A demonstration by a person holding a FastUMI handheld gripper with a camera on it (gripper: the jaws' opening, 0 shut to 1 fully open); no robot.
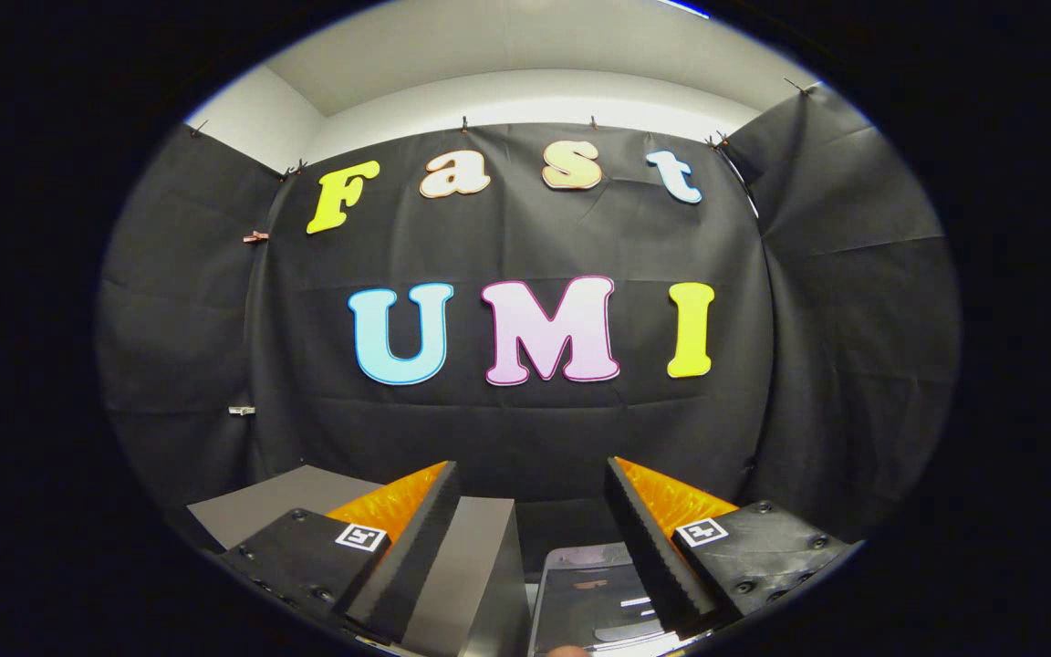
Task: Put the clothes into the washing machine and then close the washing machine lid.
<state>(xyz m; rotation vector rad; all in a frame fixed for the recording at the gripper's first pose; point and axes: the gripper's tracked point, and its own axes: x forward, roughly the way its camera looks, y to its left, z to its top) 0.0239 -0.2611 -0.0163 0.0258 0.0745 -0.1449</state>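
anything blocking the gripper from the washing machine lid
Nothing visible does. The gripper is open and holds nothing. The glossy dark panel, likely the washing machine's lid, lies low between its fingers, beside a grey surface.

Claw [533,529] spread wide and empty, washing machine lid [594,598] between its fingers, table [279,497] left, booth wall [525,429] beyond

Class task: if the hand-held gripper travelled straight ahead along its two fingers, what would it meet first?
The gripper, its fingers open and holding nothing, points at the booth's black cloth wall. Nothing shows between them, so it would probably meet that cloth first, though depth is unclear.
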